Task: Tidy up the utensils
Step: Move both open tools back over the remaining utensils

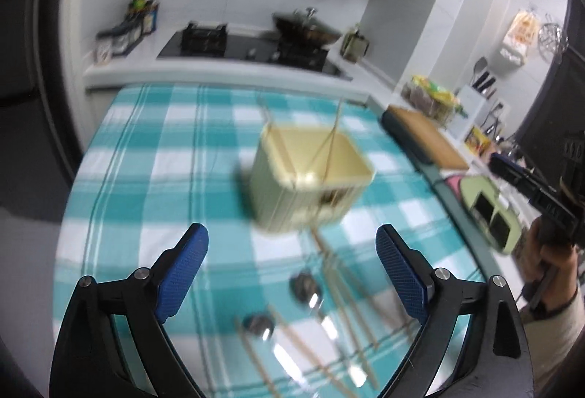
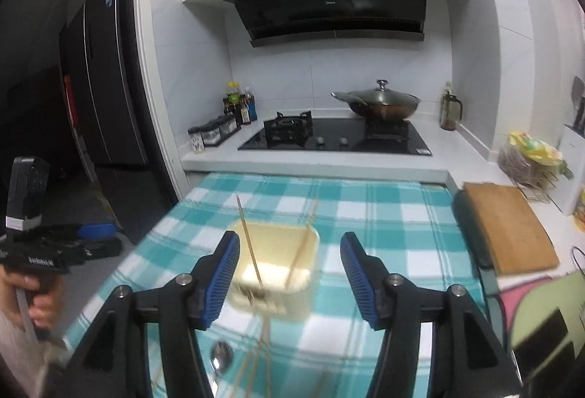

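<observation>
Holding both my left gripper (image 1: pixel 292 266) and right gripper (image 2: pixel 290 275) spread and empty. Centre frame, the cream plastic holder (image 1: pixel 310 175) contains a few wooden chopsticks (image 1: pixel 331 145). More chopsticks (image 1: pixel 351 306) and two metal spoons (image 1: pixel 305 288) remain on the teal checked tablecloth (image 1: pixel 153 149), lower frame.

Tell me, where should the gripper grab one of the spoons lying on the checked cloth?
Probably the spoon by its thin handle, coming down from above with the open left gripper. It lies flat on the tablecloth among loose chopsticks; the round bowl looks wider and more slippery.
</observation>
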